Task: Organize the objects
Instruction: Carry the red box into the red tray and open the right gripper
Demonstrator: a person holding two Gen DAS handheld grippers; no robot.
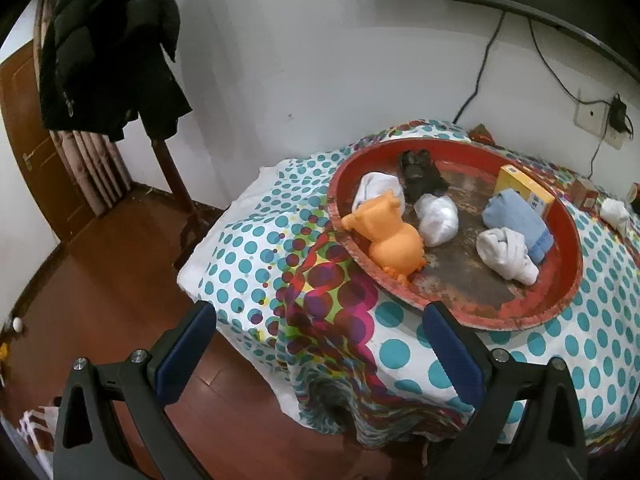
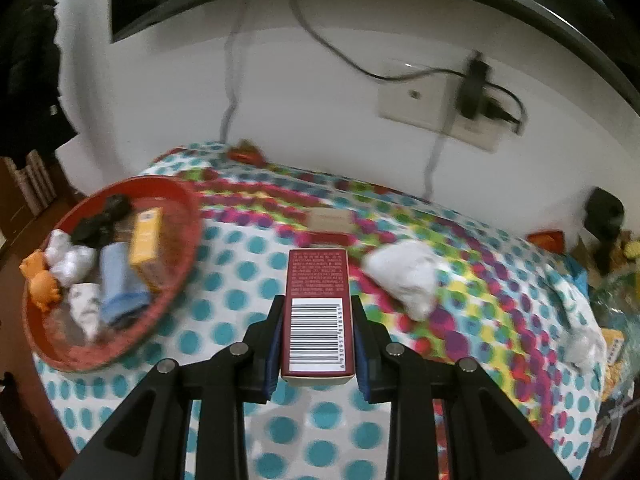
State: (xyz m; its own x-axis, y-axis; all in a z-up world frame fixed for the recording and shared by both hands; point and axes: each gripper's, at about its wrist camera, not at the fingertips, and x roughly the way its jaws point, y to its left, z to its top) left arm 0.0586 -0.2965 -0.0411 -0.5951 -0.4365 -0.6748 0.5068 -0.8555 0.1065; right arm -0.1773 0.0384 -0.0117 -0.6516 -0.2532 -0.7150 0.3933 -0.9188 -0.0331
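Inside red tray (image 1: 560, 216): toy, socks, box.

Count of things in the red tray and on the dotted cloth

The one red tray (image 1: 560, 300) holds one orange toy animal (image 1: 390, 236), one black item (image 1: 418, 172), one yellow box (image 1: 524, 190), one folded blue cloth (image 1: 516, 218) and three white bundles: one behind the toy (image 1: 374, 186), one beside it (image 1: 436, 218) and one nearer the front (image 1: 506, 254). Outside the tray, the right wrist view shows two more white bundles on the cloth (image 2: 404, 276) (image 2: 582, 342), one dark red box with a barcode (image 2: 318, 316), and one small red box (image 2: 328, 238) with a pale one (image 2: 330, 218) just behind it.
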